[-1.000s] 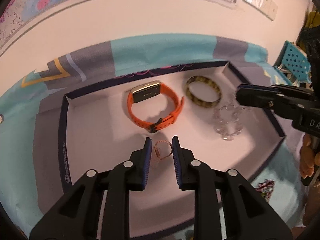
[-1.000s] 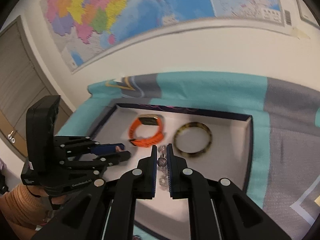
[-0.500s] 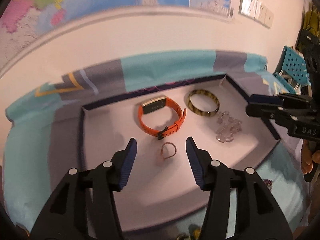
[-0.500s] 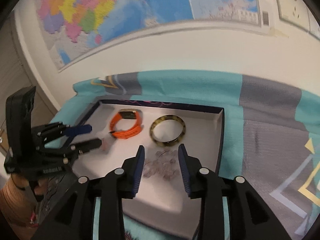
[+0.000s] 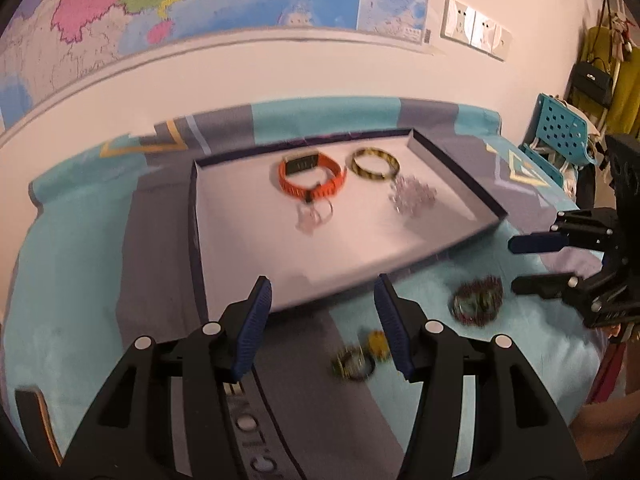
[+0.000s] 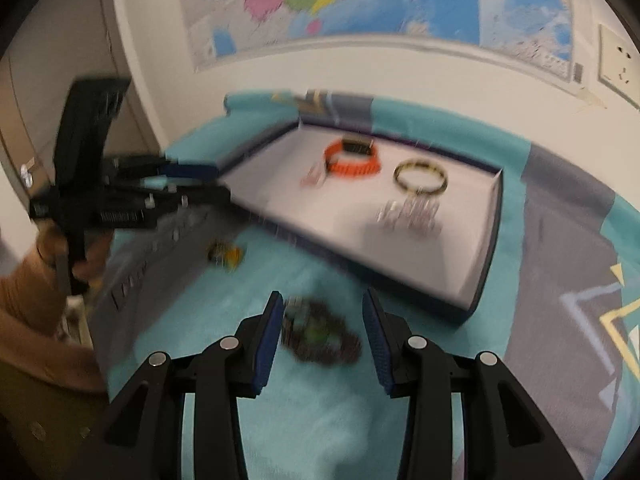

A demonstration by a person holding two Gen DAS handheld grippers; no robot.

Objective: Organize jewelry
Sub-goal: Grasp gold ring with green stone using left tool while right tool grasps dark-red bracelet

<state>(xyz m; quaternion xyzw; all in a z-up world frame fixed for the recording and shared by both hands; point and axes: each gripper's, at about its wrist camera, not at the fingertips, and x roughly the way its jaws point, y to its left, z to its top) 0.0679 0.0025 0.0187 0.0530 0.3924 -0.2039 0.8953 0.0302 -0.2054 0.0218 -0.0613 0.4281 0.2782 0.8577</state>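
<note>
A shallow white tray (image 5: 248,248) with a dark rim holds an orange watch (image 5: 310,178), a tortoiseshell bangle (image 5: 374,164), a clear crystal bracelet (image 5: 412,198) and a small pink bead ring (image 5: 314,214). My left gripper (image 5: 324,326) is open and empty over the tray's near rim. A small dark and yellow piece (image 5: 356,360) lies on the cloth by its right finger. My right gripper (image 6: 324,332) hangs over the cloth with its jaws opening. A dark beaded bracelet (image 6: 320,336) lies blurred between its fingers, and the pads do not press on it.
A teal and grey patterned cloth (image 5: 80,280) covers the table. The wall with a map stands just behind the tray (image 6: 486,264). A blue perforated chair (image 5: 560,132) is at the far right. A hand (image 6: 80,256) holds the left gripper (image 6: 192,184) at the tray's left corner.
Both grippers opened, leaving the pink bead ring and the crystal bracelet in the tray. Both then drew back from the tray to the cloth in front of it.
</note>
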